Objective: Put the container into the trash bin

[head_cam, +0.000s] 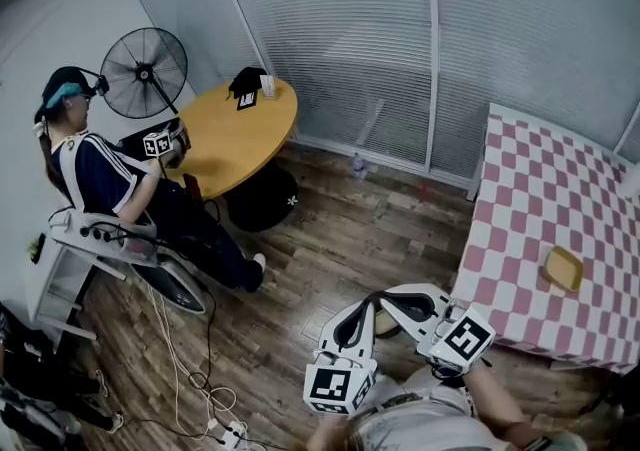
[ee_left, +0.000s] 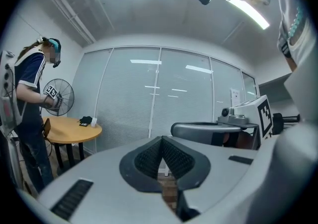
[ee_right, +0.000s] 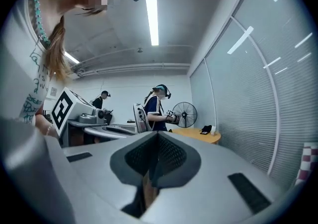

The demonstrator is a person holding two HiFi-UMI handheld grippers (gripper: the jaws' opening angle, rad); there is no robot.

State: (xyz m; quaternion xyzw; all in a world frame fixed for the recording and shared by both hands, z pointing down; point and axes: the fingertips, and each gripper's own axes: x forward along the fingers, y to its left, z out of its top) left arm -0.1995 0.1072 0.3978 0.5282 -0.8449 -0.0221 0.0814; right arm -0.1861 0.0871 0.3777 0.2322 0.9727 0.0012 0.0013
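Left gripper (head_cam: 361, 313) and right gripper (head_cam: 388, 300) are clenched on nothing — the yellow container (head_cam: 563, 268) lies untouched on the checked table (head_cam: 520, 189); we judge pickup not begun, so next we reach over, opening 1 gripper

Floor (head_cam: 330, 239) was brown wood plank with a slight sheen. Round table (head_cam: 240, 134) top was smooth, matt and wood-look. Tablecloth (head_cam: 560, 189) was pink-and-white check and looked like cloth. Container (head_cam: 563, 268) was yellow and smooth, material unclear. Fan (head_cam: 145, 72) grille was dark wire. Left gripper (ee_left: 161, 141) and right gripper (ee_right: 156, 136) shells were smooth matt grey plastic. Pads (ee_left: 149, 158) were black and finely gridded.
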